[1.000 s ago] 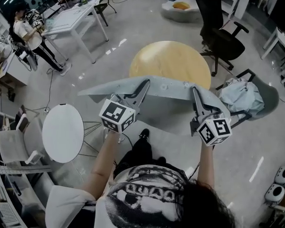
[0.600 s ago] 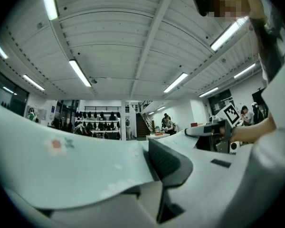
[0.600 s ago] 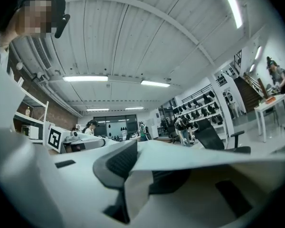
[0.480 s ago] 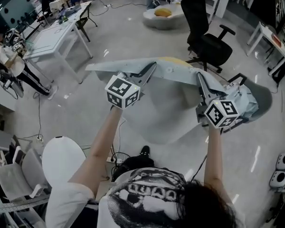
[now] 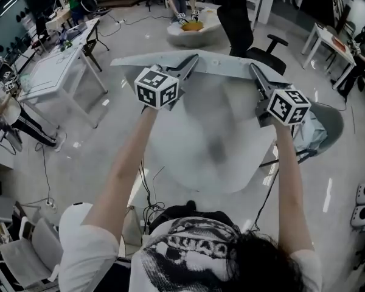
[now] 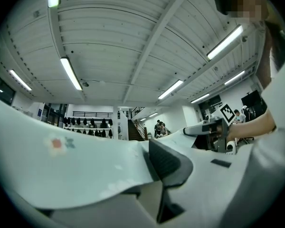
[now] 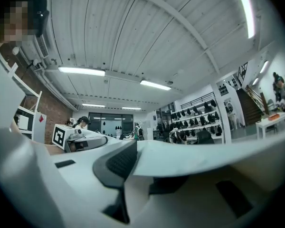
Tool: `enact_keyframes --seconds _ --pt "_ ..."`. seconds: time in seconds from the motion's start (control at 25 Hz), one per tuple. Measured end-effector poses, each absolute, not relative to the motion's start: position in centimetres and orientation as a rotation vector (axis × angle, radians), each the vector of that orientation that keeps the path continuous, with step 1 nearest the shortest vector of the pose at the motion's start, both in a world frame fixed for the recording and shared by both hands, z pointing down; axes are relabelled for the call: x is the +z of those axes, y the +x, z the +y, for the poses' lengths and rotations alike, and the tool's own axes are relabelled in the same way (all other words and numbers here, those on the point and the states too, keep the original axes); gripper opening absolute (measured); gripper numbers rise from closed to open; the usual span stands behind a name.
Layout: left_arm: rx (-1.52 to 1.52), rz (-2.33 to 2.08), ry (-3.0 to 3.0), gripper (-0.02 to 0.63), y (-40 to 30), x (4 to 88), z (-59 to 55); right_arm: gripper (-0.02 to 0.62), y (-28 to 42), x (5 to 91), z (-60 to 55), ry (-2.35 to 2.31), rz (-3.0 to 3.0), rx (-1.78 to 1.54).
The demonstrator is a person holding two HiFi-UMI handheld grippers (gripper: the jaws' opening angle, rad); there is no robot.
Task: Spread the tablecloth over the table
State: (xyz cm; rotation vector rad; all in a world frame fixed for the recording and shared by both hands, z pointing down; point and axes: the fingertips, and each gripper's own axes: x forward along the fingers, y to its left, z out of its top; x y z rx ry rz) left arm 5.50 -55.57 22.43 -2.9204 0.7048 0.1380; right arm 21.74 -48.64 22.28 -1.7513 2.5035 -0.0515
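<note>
The pale grey tablecloth (image 5: 213, 139) hangs spread in the air between my two grippers and billows, blurred, down toward me. It covers the spot where the round table stands, so the table is hidden. My left gripper (image 5: 191, 59) is shut on the cloth's top edge at the left, and my right gripper (image 5: 253, 69) is shut on the same edge at the right. In the left gripper view, the tablecloth (image 6: 61, 160) runs into the jaws of the left gripper (image 6: 154, 160). In the right gripper view, the tablecloth (image 7: 204, 156) is pinched in the right gripper (image 7: 133, 167).
A black office chair (image 5: 249, 23) stands just beyond the cloth. A long white desk (image 5: 55, 66) is at the left, and a pale bundle (image 5: 319, 132) lies on a chair at the right. A small round white table (image 5: 73, 221) is behind me at the left. People stand at the room's edges.
Both grippers have risen and swung forward, away from my body, carrying the cloth's edge. The cloth now hangs over the round wooden table, which showed a second ago.
</note>
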Motion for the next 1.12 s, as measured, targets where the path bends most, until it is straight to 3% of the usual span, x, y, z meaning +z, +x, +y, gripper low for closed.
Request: enact_keyframes --seconds 0.4,1.12 --pt "0.091 0.651 -2.840 0.078 10.9 17.1 -64.3 0.072 26.8 17.7 -57.1 -1.758 2.452 -0.059" --pt "0.168 0.857 -2.727 0.080 18.5 7.1 -79.6 0.072 34.9 6.7 -74.2 -1.625 2.632 0.286"
